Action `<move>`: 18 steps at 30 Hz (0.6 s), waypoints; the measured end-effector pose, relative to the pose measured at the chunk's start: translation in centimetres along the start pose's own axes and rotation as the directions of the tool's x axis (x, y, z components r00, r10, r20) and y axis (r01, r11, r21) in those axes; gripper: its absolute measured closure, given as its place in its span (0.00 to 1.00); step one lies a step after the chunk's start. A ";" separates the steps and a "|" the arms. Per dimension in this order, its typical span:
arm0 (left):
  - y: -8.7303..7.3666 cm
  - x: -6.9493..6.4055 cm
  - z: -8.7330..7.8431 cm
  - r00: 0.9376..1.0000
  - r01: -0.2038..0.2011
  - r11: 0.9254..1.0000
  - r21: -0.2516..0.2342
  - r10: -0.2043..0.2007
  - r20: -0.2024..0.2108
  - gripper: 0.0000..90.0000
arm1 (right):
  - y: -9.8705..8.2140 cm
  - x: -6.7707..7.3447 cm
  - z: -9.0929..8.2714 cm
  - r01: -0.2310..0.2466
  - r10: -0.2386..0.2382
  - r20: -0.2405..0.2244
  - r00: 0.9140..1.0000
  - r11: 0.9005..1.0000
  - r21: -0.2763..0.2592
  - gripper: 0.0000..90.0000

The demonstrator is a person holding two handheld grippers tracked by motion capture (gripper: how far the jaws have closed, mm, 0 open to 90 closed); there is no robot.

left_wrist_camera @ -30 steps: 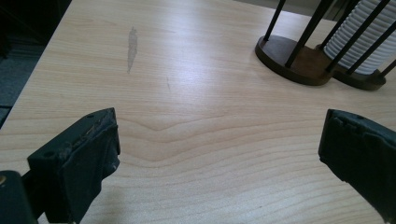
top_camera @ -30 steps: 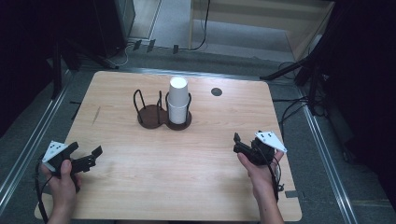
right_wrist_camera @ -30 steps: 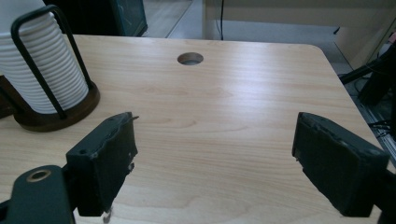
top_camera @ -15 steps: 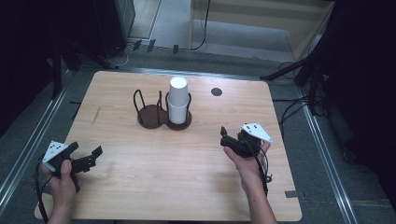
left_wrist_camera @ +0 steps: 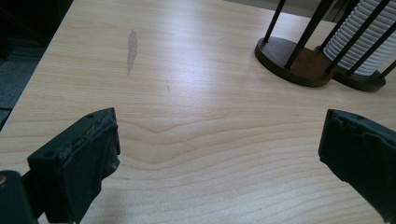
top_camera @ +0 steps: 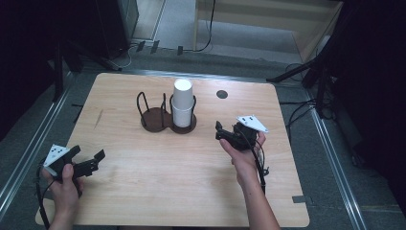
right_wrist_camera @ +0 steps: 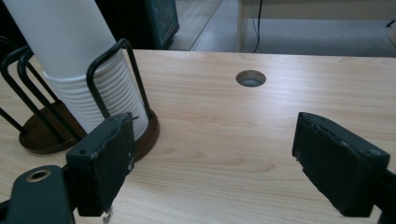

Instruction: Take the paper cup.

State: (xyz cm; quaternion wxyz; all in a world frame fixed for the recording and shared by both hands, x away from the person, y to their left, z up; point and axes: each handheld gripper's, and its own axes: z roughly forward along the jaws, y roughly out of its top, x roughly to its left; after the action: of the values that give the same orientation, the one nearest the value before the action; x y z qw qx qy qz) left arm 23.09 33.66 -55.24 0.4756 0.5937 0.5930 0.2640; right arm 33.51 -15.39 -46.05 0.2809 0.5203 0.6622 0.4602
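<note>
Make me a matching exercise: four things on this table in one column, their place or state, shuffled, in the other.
1. stack of white cups
2. left hand-held gripper
3. right hand-held gripper
4. round hole

A. open, beside the holder's right ring
B. in the table top, far right
C. open, near the table's front left corner
D. standing in the wire holder's right ring

Pairs: 1-D, 2-C, 3-A, 4-B

No text, label, brand, number or sign can be read on anything in these pictures. The stack of white cups point(top_camera: 182, 102) is seen to be plain and unprinted. Small dark dots are carried by the grey plates on the grippers beside the stack, but nothing legible is formed by them.
</note>
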 end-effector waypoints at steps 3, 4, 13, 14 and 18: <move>0.0 0.0 0.0 1.000 0.002 1.000 -0.001 -0.002 -0.001 0.00 | 0.4 0.5 0.4 0.010 -0.010 -0.008 1.000 1.000 -0.002 0.15; 0.0 0.0 0.0 1.000 0.004 1.000 -0.001 -0.004 0.000 0.00 | 0.5 0.7 0.5 0.010 -0.010 -0.008 1.000 1.000 -0.001 0.15; 0.1 0.1 0.1 1.000 0.007 1.000 0.015 -0.007 0.013 0.00 | 1.1 2.1 1.5 0.011 -0.011 -0.041 0.999 1.000 0.003 0.15; 0.1 0.1 0.1 1.000 0.009 1.000 0.016 -0.009 0.011 0.00 | 1.2 2.3 1.7 0.013 -0.013 -0.044 0.999 1.000 0.004 0.15; 0.1 0.2 0.1 1.000 0.016 1.000 0.017 -0.016 0.015 0.00 | 1.5 3.0 2.3 0.007 -0.007 -0.054 0.999 1.000 0.013 0.15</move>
State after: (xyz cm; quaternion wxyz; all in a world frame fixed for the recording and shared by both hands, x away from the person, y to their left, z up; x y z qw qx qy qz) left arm 23.24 33.83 -55.29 0.4773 0.5950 0.5962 0.2506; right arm 35.19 -11.78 -45.30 0.2611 0.5073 0.6744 0.4687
